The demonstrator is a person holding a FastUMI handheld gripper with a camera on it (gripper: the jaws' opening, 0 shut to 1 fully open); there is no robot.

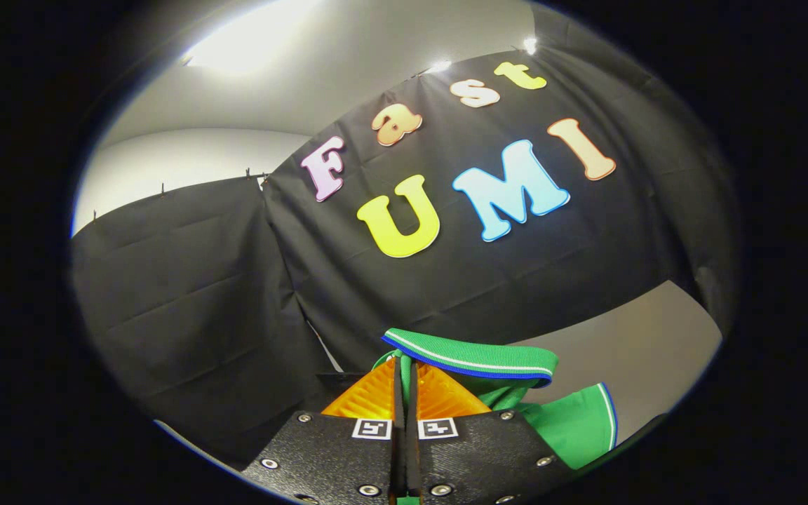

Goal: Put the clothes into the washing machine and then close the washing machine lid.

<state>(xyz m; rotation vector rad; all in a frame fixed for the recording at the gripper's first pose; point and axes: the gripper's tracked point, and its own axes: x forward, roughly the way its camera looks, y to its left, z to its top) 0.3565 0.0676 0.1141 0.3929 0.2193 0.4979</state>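
Green shirt [516, 410] cloth is pinched between the nearly closed fingers [405, 393], its striped collar at their one o'clock. Carrying seems in hand; next, find the washing machine and lower it in.

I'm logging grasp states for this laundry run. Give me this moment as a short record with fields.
holder: hand-held gripper, fingers closed together
held item: green garment, pinched between the fingers
garment detail: ribbed band with white and blue stripes, draped just beyond the fingertips
garment position: lifted, hanging off to one side of the fingers
backdrop: black cloth wall
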